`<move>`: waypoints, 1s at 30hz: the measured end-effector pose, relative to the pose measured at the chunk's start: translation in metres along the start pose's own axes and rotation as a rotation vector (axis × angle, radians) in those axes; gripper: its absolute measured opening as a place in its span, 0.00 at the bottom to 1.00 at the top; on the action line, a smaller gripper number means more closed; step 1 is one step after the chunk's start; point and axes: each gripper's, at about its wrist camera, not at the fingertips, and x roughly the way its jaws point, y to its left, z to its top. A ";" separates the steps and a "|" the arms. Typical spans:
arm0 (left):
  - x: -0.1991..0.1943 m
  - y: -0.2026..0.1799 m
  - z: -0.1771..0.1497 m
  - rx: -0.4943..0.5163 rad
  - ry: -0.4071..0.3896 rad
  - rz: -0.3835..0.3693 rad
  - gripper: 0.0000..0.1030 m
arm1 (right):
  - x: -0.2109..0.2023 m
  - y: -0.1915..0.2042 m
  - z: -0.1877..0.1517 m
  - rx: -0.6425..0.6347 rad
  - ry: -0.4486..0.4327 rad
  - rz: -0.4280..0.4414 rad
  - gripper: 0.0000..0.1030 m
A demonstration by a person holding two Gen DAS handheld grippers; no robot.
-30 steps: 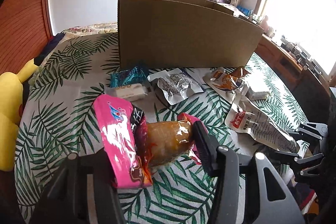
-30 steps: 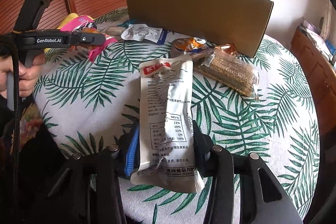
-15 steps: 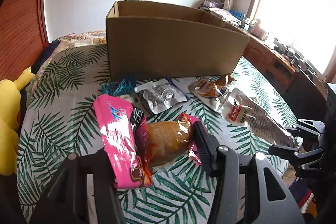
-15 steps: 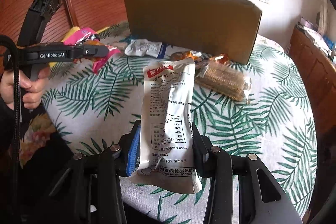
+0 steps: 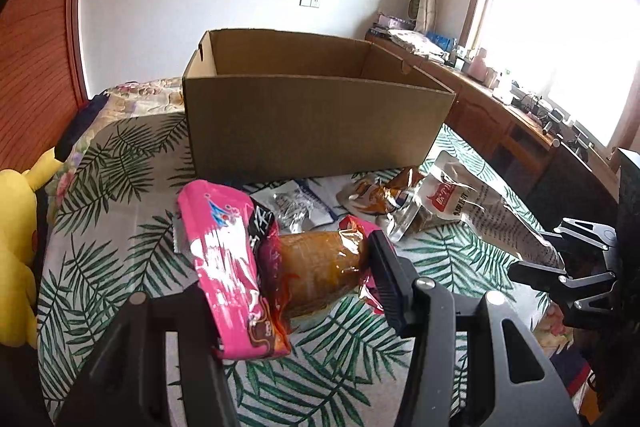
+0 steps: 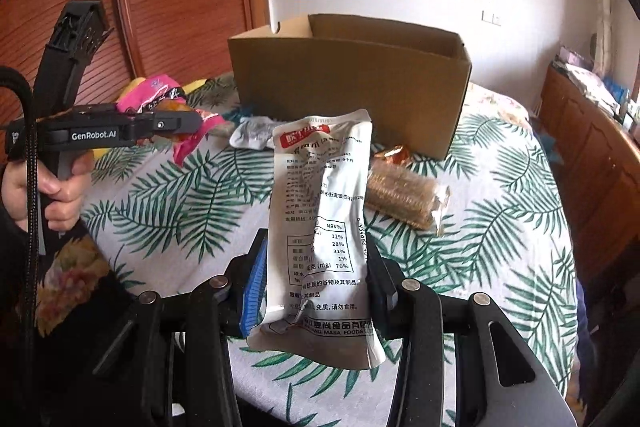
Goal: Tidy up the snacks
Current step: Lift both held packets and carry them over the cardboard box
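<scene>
Cardboard box [image 5: 316, 123] stands open; we see no snacks inside. Our left tongs [image 5: 292, 279] pinch a pink pack [image 5: 228, 263], right tongs [image 6: 316, 287] a white pouch [image 6: 320, 227], both aloft. Only the right view shows the cracker pack [image 6: 404, 199] on the tabletop [image 6: 500, 227]

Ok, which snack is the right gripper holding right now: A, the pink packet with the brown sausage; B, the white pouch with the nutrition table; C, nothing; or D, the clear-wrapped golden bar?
B: the right gripper has its fingers closed on the white pouch, lifted off the table.
</scene>
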 end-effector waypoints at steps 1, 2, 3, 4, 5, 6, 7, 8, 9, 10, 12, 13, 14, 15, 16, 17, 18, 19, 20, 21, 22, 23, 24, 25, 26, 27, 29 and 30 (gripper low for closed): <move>0.000 -0.001 0.002 0.001 -0.005 -0.002 0.50 | -0.001 -0.001 0.002 -0.001 -0.006 -0.004 0.42; -0.001 -0.002 0.005 0.004 -0.011 -0.004 0.50 | -0.002 -0.002 0.004 -0.002 -0.011 -0.008 0.42; -0.001 -0.003 0.006 0.006 -0.016 -0.005 0.50 | -0.003 -0.003 0.007 -0.002 -0.017 -0.010 0.42; -0.001 -0.004 0.009 0.008 -0.021 -0.007 0.50 | -0.005 -0.005 0.010 -0.002 -0.024 -0.012 0.42; -0.001 -0.005 0.011 0.009 -0.027 -0.009 0.50 | -0.006 -0.006 0.013 -0.004 -0.030 -0.015 0.42; -0.002 -0.006 0.014 0.011 -0.033 -0.011 0.50 | -0.007 -0.008 0.016 -0.006 -0.038 -0.019 0.42; -0.002 -0.007 0.016 0.013 -0.037 -0.012 0.50 | -0.009 -0.009 0.020 -0.008 -0.044 -0.022 0.42; -0.002 -0.007 0.019 0.014 -0.043 -0.013 0.50 | -0.010 -0.010 0.023 -0.009 -0.051 -0.024 0.42; -0.002 -0.008 0.022 0.015 -0.048 -0.014 0.50 | -0.011 -0.012 0.027 -0.011 -0.058 -0.028 0.42; -0.002 -0.009 0.024 0.016 -0.053 -0.015 0.50 | -0.012 -0.013 0.030 -0.012 -0.064 -0.030 0.42; -0.002 -0.010 0.030 0.017 -0.063 -0.017 0.50 | -0.013 -0.016 0.034 -0.012 -0.074 -0.034 0.42; -0.002 -0.010 0.033 0.019 -0.068 -0.017 0.50 | -0.014 -0.017 0.037 -0.013 -0.080 -0.036 0.42; -0.002 -0.011 0.037 0.021 -0.075 -0.017 0.50 | -0.014 -0.018 0.040 -0.014 -0.084 -0.038 0.42; -0.002 -0.011 0.041 0.024 -0.082 -0.017 0.50 | -0.014 -0.019 0.043 -0.016 -0.089 -0.039 0.42; -0.002 -0.011 0.044 0.027 -0.087 -0.016 0.50 | -0.014 -0.020 0.047 -0.018 -0.094 -0.042 0.42; -0.001 -0.012 0.049 0.031 -0.094 -0.016 0.50 | -0.014 -0.021 0.050 -0.021 -0.100 -0.044 0.42; -0.001 -0.012 0.052 0.034 -0.100 -0.015 0.50 | -0.014 -0.021 0.055 -0.026 -0.107 -0.045 0.42; -0.001 -0.013 0.058 0.039 -0.110 -0.015 0.50 | -0.014 -0.022 0.059 -0.028 -0.112 -0.046 0.42; -0.001 -0.012 0.061 0.041 -0.117 -0.015 0.50 | -0.015 -0.022 0.062 -0.031 -0.116 -0.047 0.42; -0.001 -0.012 0.065 0.044 -0.123 -0.015 0.50 | -0.014 -0.023 0.067 -0.035 -0.123 -0.049 0.42; 0.000 -0.012 0.069 0.047 -0.130 -0.014 0.50 | -0.013 -0.024 0.070 -0.037 -0.127 -0.050 0.42; 0.001 -0.012 0.074 0.049 -0.137 -0.014 0.50 | -0.012 -0.025 0.073 -0.037 -0.131 -0.050 0.42; 0.002 -0.011 0.077 0.050 -0.141 -0.015 0.50 | -0.011 -0.026 0.078 -0.038 -0.136 -0.050 0.42; 0.003 -0.011 0.081 0.050 -0.144 -0.015 0.50 | -0.010 -0.027 0.082 -0.038 -0.140 -0.051 0.42; 0.006 -0.010 0.086 0.052 -0.148 -0.016 0.50 | -0.008 -0.028 0.085 -0.040 -0.144 -0.053 0.42; 0.007 -0.010 0.089 0.052 -0.150 -0.016 0.50 | -0.007 -0.029 0.089 -0.041 -0.149 -0.054 0.42; 0.014 -0.007 0.097 0.053 -0.150 -0.014 0.50 | -0.002 -0.032 0.099 -0.042 -0.159 -0.055 0.42; 0.017 -0.006 0.100 0.054 -0.149 -0.011 0.50 | 0.000 -0.033 0.103 -0.044 -0.161 -0.056 0.42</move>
